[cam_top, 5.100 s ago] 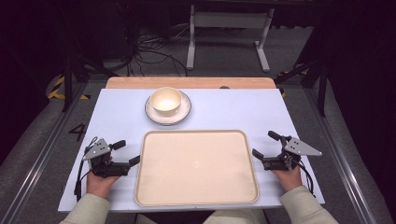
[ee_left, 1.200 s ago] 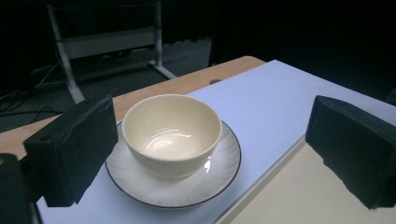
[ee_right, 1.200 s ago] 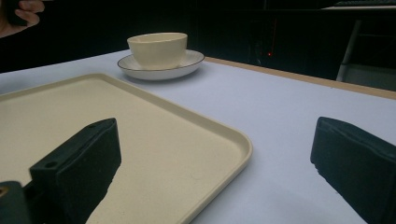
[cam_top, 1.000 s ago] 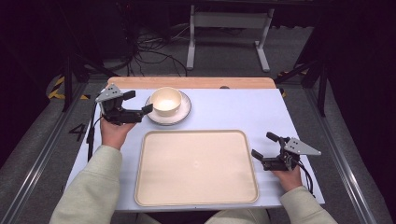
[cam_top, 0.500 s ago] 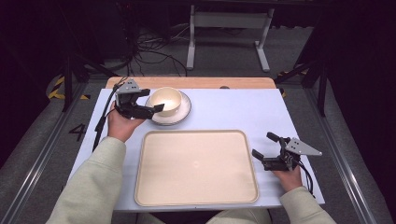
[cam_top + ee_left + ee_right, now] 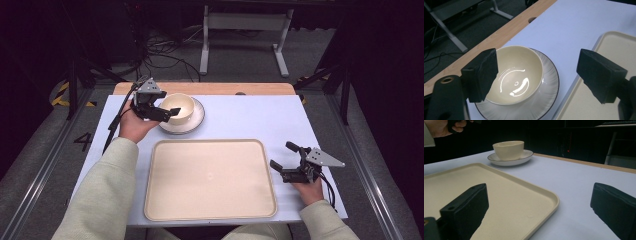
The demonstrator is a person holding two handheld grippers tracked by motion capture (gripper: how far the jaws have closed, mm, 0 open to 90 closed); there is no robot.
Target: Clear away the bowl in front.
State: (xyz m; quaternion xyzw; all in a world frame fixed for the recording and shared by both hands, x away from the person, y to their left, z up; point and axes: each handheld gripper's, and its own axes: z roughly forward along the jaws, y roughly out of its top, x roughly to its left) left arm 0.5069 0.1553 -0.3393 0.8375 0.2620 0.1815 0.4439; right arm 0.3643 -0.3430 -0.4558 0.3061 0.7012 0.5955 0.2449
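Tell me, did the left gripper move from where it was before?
Yes. The left gripper went from the table's near edge beside the tray up to the bowl on its plate; its jaws are open.

The high view is looking forward and down from above the person's side, taking in the whole tabletop (image 6: 250,117) from some way off; the left gripper view is sitting close over the bowl (image 6: 517,72) and its plate (image 6: 549,86), peering steeply down between its own fingers (image 6: 480,75); the right gripper view is skimming low across the tray (image 6: 499,195), facing that same bowl well off; all three are sharing bowl, plate and tray.
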